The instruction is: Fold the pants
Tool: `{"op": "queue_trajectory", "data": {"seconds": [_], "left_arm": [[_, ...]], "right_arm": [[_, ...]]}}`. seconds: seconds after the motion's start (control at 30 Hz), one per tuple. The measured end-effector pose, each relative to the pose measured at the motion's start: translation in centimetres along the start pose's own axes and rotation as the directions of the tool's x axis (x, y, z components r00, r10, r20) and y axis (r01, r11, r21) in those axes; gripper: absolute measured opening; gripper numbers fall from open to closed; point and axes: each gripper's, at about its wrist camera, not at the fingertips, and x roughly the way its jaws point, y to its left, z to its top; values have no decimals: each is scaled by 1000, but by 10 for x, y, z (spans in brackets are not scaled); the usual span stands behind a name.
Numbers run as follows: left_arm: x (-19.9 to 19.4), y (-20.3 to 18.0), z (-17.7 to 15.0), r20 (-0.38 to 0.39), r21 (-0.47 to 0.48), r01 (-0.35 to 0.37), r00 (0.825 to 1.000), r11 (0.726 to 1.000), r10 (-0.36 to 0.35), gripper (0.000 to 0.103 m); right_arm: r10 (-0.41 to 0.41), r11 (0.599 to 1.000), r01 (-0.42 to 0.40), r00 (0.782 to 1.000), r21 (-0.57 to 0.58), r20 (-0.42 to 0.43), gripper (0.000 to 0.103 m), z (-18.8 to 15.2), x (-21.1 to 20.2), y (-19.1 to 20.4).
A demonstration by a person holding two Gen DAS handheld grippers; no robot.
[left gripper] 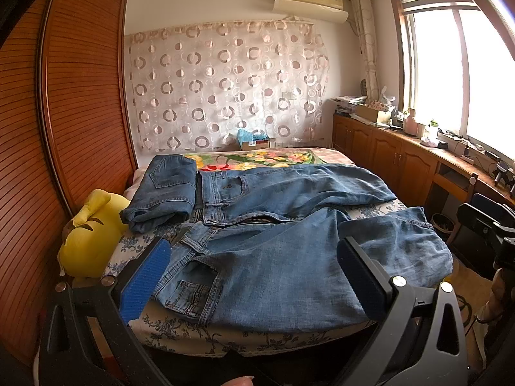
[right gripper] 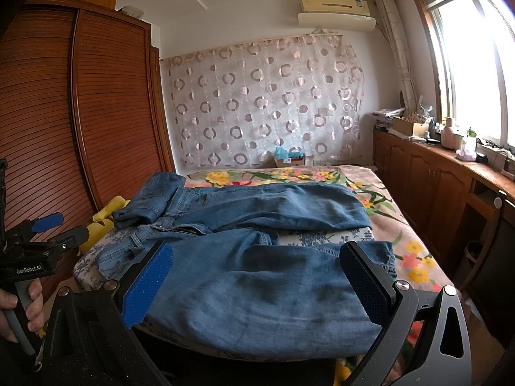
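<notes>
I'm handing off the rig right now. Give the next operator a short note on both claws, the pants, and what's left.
Left claw: open, empty, near the waistband and pocket.
Right claw: open, empty, over the near leg.
Unfolded jeans lie spread across the bed, waist left, legs apart toward the right.
Folded jeans sit at the far left by the yellow plush.
Done: one pair. Left: the whole fold of the spread pair.
</notes>
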Motion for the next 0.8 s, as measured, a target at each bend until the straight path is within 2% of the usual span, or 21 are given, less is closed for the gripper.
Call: {"op": "queue_trajectory", "data": {"seconds": [0.3, 0.4, 0.63, 0.8], "left_arm": [[0, 0, 0, -2, 0, 2, 1000, 1000, -2, 103], [-8, -10, 17, -20, 3, 15, 1000, 1000, -15, 103], [-5, -28, 12, -36, 26, -3, 999, 1000, 3, 103], [13, -21, 4, -63, 16, -5, 998, 1000, 6, 103]], "right_arm": [[1, 1000, -1, 1000, -3, -1, 103, 0, 0, 1], [-3, 1000, 3, 1000, -4, -5, 103, -1, 1, -1], [-23, 1000, 23, 999, -5, -31, 103, -6, 9, -5], [-43, 999, 42, 998, -6, -52, 103, -8, 14, -10]]}}
